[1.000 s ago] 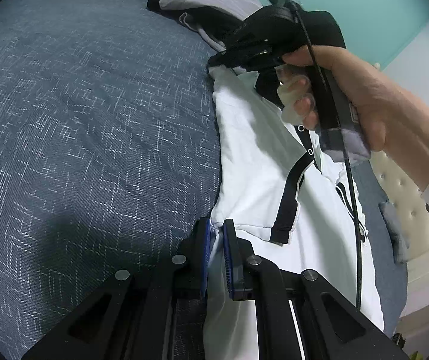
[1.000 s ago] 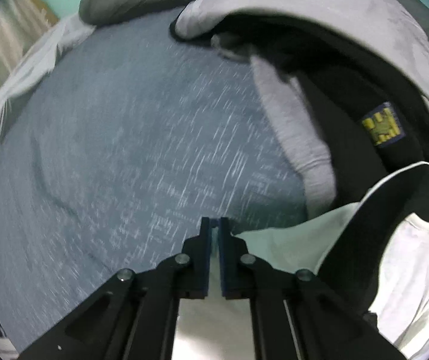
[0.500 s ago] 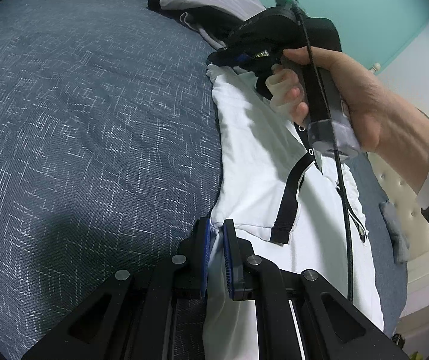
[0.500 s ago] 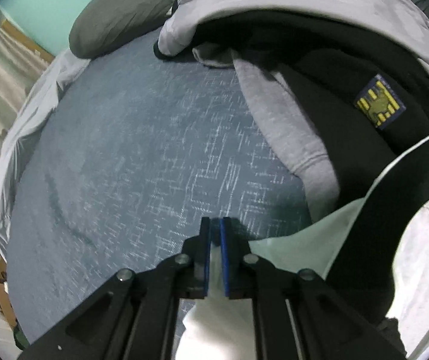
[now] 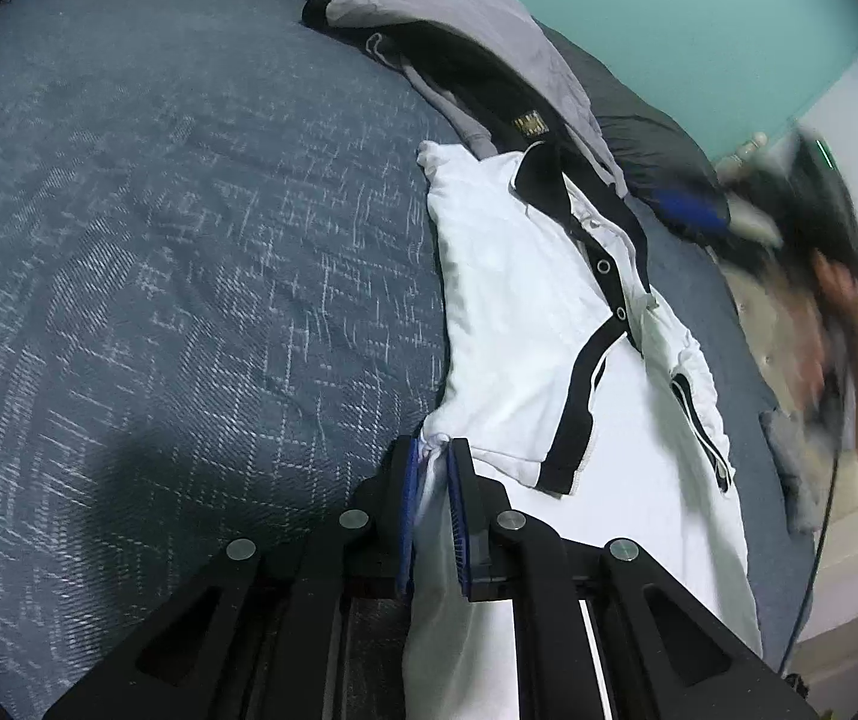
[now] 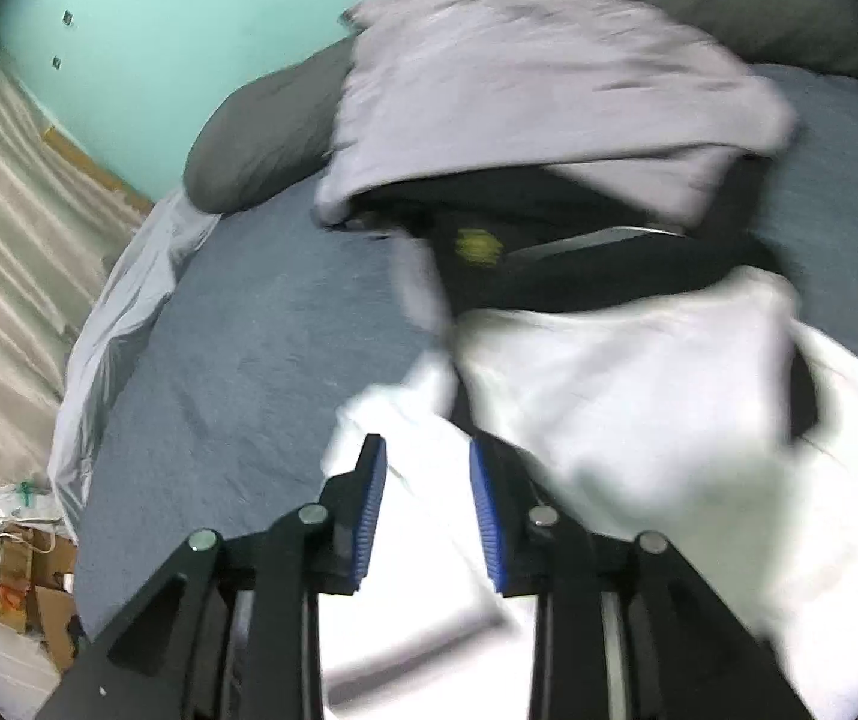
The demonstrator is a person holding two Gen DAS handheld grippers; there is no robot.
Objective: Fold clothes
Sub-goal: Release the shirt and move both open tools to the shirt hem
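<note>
White cotton with black trim, the polo shirt [image 5: 525,312] lies along the right side of the blue-grey bedspread [image 5: 189,240], its collar toward the pile of grey and black clothes [image 5: 465,42] at the head of the bed. A moment ago the right gripper [image 6: 427,468] pinched its shoulder; now it has swung off to the right, jaws opening, cloth below them but unpressed, so that fold looks laid. The left gripper [image 5: 432,468] stays angled downward, pinching the shirt's side edge

Dim light, possibly motion blur
</note>
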